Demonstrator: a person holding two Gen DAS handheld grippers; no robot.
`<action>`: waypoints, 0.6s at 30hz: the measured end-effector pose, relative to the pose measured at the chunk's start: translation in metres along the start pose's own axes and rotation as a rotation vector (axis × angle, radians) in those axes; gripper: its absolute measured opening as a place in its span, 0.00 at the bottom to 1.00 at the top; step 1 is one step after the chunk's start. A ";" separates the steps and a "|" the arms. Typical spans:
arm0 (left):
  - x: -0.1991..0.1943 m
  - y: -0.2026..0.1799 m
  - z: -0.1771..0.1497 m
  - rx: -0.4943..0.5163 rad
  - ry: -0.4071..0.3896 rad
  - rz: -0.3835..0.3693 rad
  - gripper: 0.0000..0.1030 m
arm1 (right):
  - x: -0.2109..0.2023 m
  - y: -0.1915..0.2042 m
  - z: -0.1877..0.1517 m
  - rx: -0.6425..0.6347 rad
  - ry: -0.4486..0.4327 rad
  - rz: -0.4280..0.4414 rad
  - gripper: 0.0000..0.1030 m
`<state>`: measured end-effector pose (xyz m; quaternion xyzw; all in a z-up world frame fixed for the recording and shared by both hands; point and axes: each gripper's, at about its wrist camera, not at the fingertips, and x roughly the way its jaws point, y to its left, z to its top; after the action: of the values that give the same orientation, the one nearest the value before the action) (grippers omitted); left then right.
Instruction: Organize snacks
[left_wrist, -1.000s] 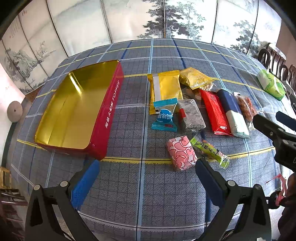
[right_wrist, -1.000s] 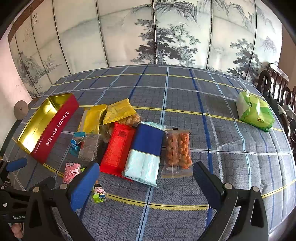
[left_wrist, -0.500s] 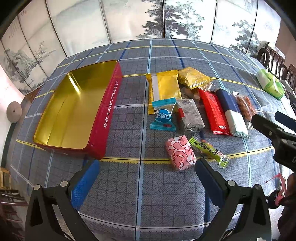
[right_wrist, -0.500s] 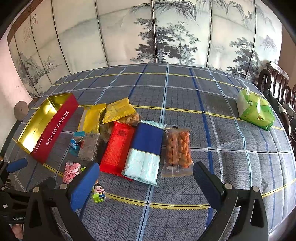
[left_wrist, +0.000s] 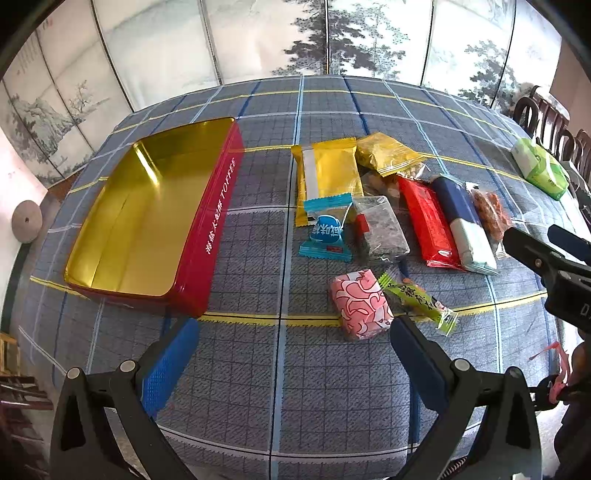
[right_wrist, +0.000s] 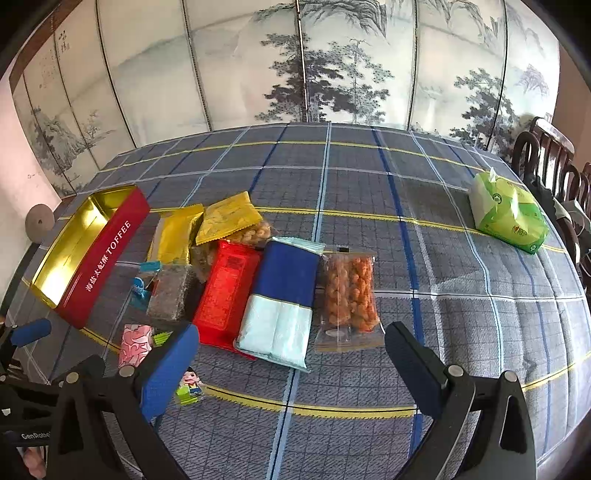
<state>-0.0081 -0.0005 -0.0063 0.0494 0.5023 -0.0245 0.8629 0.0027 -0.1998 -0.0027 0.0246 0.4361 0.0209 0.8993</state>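
- Left wrist view: the left gripper (left_wrist: 291, 354) hangs over the near edge of the table (left_wrist: 332, 103), jaws spread wide, nothing between them.
- Right wrist view: the right gripper (right_wrist: 291, 354) is likewise wide and empty, poised above the near edge, just short of the snack row.
- Destination, by judgement: the red toffee tin (left_wrist: 147, 225) sits open toward the table's left edge; its gold interior shows no contents.
- Nearest the left gripper lies the pink wrapped sweet (left_wrist: 360, 302), touching the green strip packet (left_wrist: 417, 301). Both look light; the pink one appears soft and blocky, best pinched across its short sides.
- Mid-table cluster: blue candy sachet (left_wrist: 327, 230), dark clear-wrapped block (left_wrist: 382, 230), yellow pouch (left_wrist: 327, 175) and gold foil bag (left_wrist: 384, 153), overlapping in places. Foil is likely slippery; take crimped end seals rather than flat faces.
- Further right, side by side: red packet (right_wrist: 227, 291), blue-and-pale packet (right_wrist: 284, 302) and clear bag of orange snacks (right_wrist: 349, 291).
- The orange snacks look brittle; a gentle pinch on the bag's empty lower margin is advised.
- The blue-and-pale packet appears the bulkiest and may sag if held at one end; grip mid-length across its width.
- Green tissue pack (right_wrist: 508, 218) stands well apart near the far right corner; probably not a snack.
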 end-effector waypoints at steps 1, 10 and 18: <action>0.000 0.000 0.000 -0.001 -0.001 -0.003 1.00 | 0.001 -0.001 0.001 0.002 0.000 -0.001 0.99; 0.003 0.003 0.000 -0.008 -0.003 -0.028 1.00 | 0.013 -0.013 0.003 0.027 0.020 -0.012 0.94; 0.006 0.004 0.002 -0.023 -0.003 -0.039 0.99 | 0.035 -0.036 0.006 0.057 0.052 -0.047 0.83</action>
<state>-0.0032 0.0031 -0.0108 0.0297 0.5021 -0.0359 0.8635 0.0295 -0.2343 -0.0284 0.0393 0.4601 -0.0118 0.8869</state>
